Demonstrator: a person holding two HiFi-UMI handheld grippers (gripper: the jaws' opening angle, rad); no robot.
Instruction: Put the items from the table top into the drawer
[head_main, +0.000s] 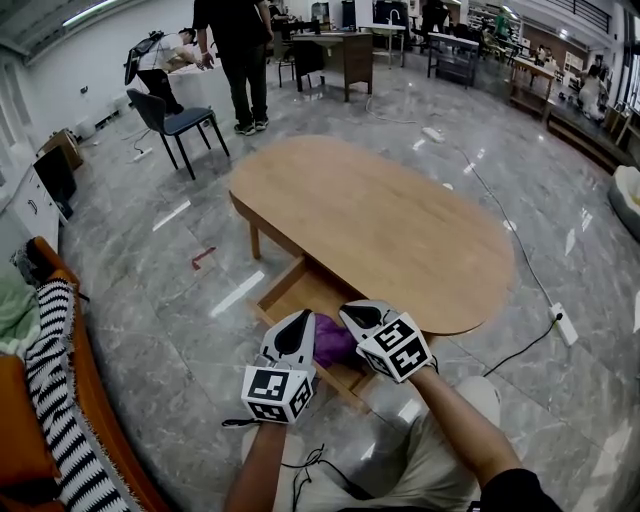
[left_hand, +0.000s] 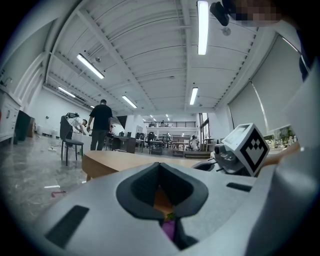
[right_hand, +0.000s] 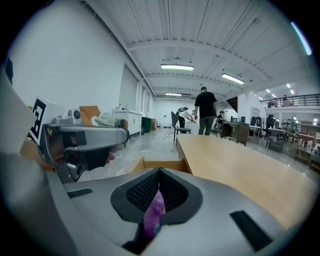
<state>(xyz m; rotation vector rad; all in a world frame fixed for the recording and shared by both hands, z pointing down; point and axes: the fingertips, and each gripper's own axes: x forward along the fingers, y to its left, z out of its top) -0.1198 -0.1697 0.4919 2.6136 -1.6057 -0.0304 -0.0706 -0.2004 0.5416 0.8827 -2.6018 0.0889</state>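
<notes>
Both the left gripper (head_main: 302, 324) and right gripper (head_main: 358, 319) clamp a purple cloth (head_main: 333, 343) over the drawer (head_main: 298, 286), likely to drop it in.

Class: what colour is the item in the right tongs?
The item is purple; clearest in the head view.

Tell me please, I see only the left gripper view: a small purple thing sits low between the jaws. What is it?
Observer: A purple cloth; the head view shows it as a bunched lump.
Operator: Does the other gripper hold it too?
Observer: Yes, the right gripper is shut on it.
Operator: What is below it?
Observer: In the head view it hangs over the open drawer.
</notes>
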